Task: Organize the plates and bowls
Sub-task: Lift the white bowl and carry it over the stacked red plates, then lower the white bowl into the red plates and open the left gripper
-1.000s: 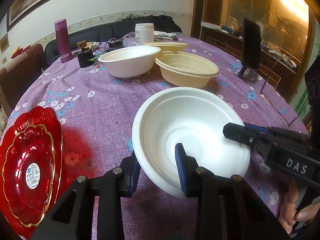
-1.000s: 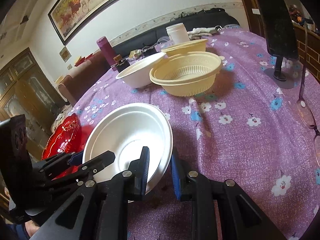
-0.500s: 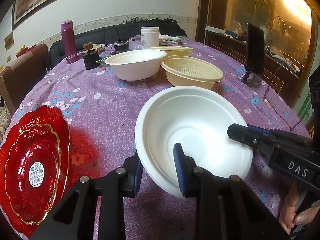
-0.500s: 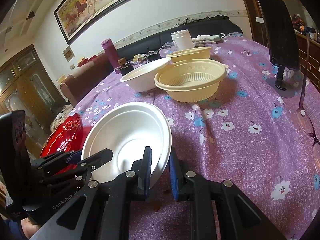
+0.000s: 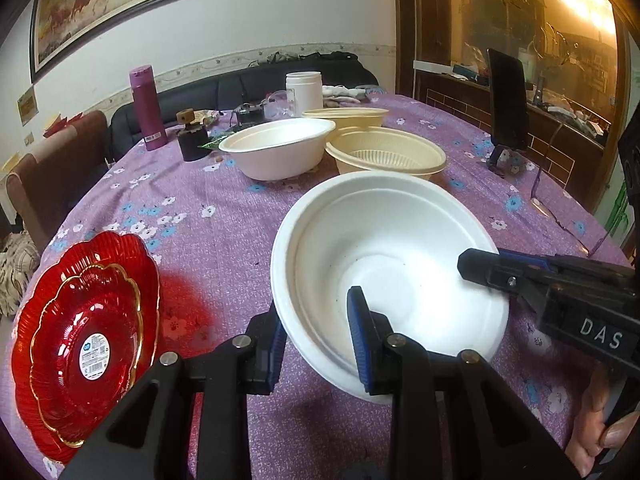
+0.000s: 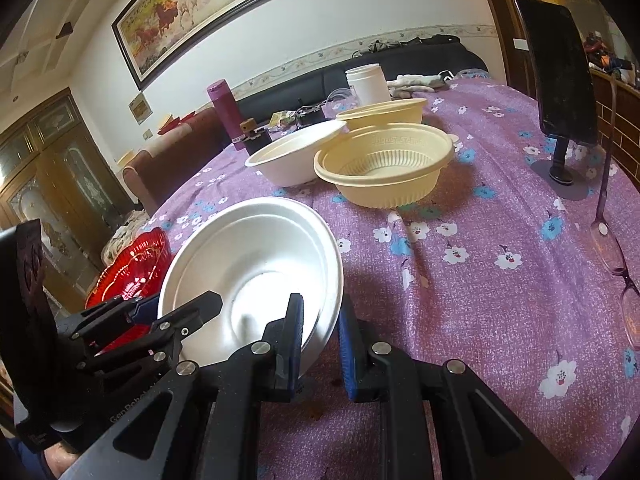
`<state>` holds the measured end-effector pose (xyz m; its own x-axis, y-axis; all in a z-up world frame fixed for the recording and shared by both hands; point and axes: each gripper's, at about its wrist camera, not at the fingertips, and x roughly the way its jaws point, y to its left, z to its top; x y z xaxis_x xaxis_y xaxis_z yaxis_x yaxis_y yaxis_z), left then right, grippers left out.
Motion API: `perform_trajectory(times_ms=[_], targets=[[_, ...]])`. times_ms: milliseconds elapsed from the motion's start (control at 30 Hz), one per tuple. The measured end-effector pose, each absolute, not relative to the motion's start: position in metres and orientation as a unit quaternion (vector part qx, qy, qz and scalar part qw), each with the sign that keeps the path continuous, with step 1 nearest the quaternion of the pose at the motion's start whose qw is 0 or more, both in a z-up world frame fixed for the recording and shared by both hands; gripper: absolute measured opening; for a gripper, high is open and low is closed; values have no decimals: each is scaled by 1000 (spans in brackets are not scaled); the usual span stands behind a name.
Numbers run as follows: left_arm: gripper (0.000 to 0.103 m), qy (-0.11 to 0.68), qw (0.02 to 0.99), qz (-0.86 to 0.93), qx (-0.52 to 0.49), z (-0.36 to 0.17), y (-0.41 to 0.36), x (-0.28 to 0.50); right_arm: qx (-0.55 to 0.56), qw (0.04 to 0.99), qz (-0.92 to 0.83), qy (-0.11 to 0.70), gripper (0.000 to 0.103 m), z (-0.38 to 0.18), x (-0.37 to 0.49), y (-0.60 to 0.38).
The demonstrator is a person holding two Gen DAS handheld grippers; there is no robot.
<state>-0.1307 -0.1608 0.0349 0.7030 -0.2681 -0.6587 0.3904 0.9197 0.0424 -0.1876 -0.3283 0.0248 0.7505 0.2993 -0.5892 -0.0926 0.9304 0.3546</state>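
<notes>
A white foam bowl [image 5: 388, 256] [image 6: 256, 264] hangs tilted just over the purple flowered tablecloth [image 5: 224, 216], held from both sides. My left gripper [image 5: 316, 340] [image 6: 172, 316] is shut on its near-left rim, one blue pad outside and one inside. On the opposite rim my right gripper [image 6: 320, 336] [image 5: 492, 268] is shut too. Two stacked red glass plates [image 5: 88, 340] [image 6: 132, 264] lie left of the bowl. Farther back stand another white bowl [image 5: 280, 152] [image 6: 296, 156], a cream ribbed bowl [image 5: 384, 156] [image 6: 384, 168] and a second cream bowl [image 5: 344, 114] [image 6: 384, 112].
At the table's far side are a maroon flask [image 5: 146, 108], a small dark bottle [image 5: 192, 138] and a white jar [image 5: 304, 88]. A phone on a stand [image 6: 560, 76] and a pair of glasses [image 6: 612, 248] occupy the right side. A person's hand [image 5: 600, 432] holds the right gripper.
The right jaws have narrowed onto the bowl's rim. Both views have tipped up slightly, and the bowl sits a little more tilted between the two grippers.
</notes>
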Motion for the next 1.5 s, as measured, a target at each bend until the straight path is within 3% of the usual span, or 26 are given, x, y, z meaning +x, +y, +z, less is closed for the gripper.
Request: perform_trajectory(times_ms=[567,1000,1500], targets=[[28,321,927,-177,76,52,-142,-143,136,929,110,327,18,49,-198,-313],[29,324,939,-111,30,73,-59,-145,118,916,195,331,18,97,-169,-249],[29,361,933,-4,-12,54,37,-133,93,862,270,420,19,52,-104,-131]])
